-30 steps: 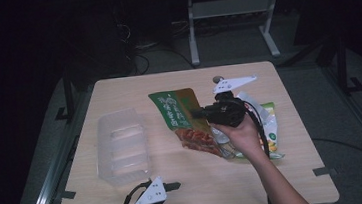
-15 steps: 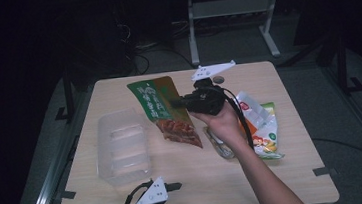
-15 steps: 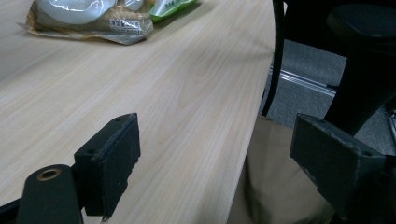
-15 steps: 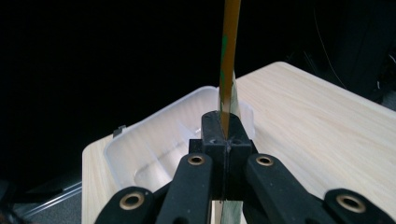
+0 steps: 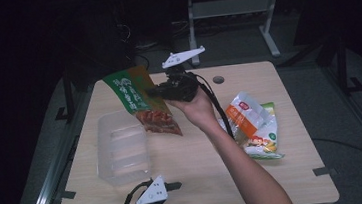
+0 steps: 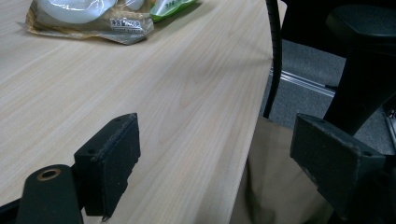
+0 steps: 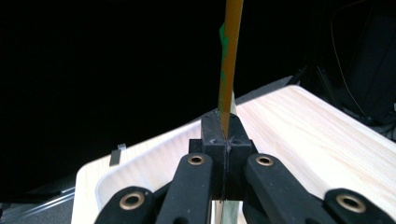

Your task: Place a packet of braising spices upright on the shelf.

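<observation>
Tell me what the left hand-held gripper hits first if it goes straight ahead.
Probably the snack packets lying ahead on the table. The left hand-held gripper is open, with bare wood before it; depth is unclear.

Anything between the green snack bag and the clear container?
Nothing visible. The right hand-held gripper holds the green snack bag in the air, just above the far right corner of the clear container, which looks empty. The other snack packets lie off to the right.

A green-and-orange snack pouch (image 5: 141, 103) hangs tilted in the air above a clear plastic tray (image 5: 122, 150).
</observation>
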